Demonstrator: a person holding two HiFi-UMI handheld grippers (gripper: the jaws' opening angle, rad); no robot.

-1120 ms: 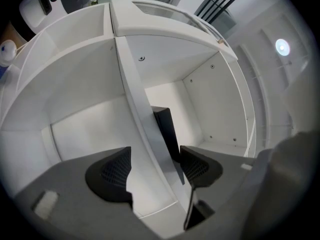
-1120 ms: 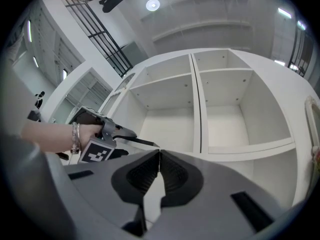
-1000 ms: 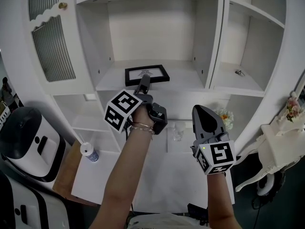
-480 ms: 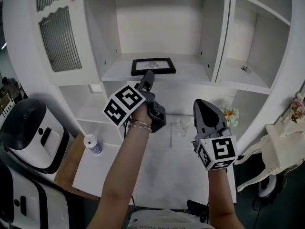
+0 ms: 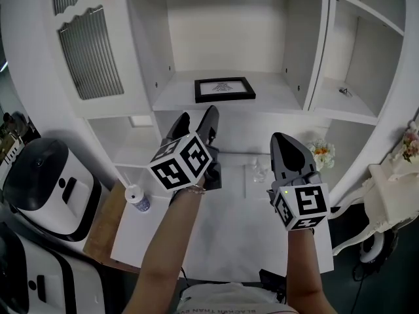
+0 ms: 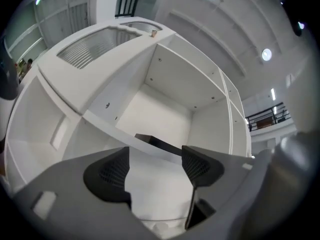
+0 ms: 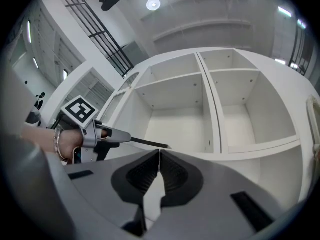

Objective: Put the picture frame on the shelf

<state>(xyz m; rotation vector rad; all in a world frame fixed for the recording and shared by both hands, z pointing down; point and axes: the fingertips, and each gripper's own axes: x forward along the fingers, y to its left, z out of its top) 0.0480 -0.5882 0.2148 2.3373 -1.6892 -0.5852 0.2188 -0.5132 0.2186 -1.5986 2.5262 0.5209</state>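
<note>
On the white shelf (image 5: pixel 175 98), the black-rimmed picture frame (image 5: pixel 224 89) is judged light, stiff, fragile, best gripped by its rim; left gripper (image 5: pixel 198 114), just spread wide, and closed right gripper (image 5: pixel 282 137) are empty.

The head view looks steeply down from above onto the white shelf unit (image 5: pixel 177 98). Both gripper views look from lower, a little upward, into its middle compartment (image 6: pixel 170 84); the right gripper view also catches the left gripper (image 7: pixel 122 136).

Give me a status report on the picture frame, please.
Left gripper just opened, empty. Right gripper shut, empty. Picture frame flat on shelf. Nothing in the way.
</note>
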